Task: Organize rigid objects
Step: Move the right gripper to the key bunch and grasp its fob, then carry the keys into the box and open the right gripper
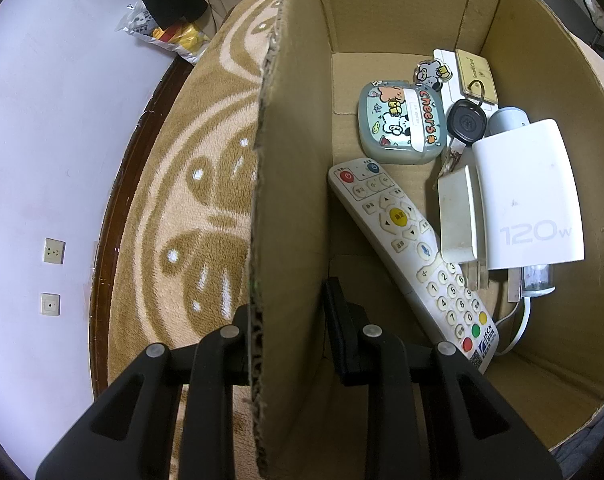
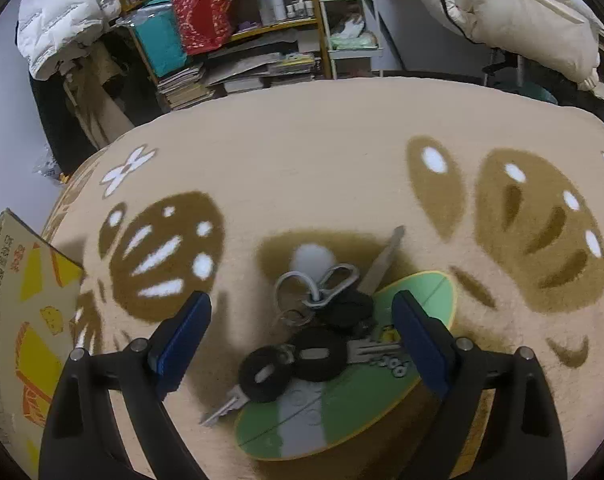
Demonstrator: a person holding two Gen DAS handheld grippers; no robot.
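Left wrist, box wall (image 1: 290, 200) hides gripper (image 1: 290, 336) pads

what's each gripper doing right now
left gripper: shut on the brown cardboard box wall
right gripper: open, nothing held, above the black-headed key bunch

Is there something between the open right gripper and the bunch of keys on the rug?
Nothing visible. The right gripper is open with the bunch of keys lying directly between its blue pads, partly on a green card.
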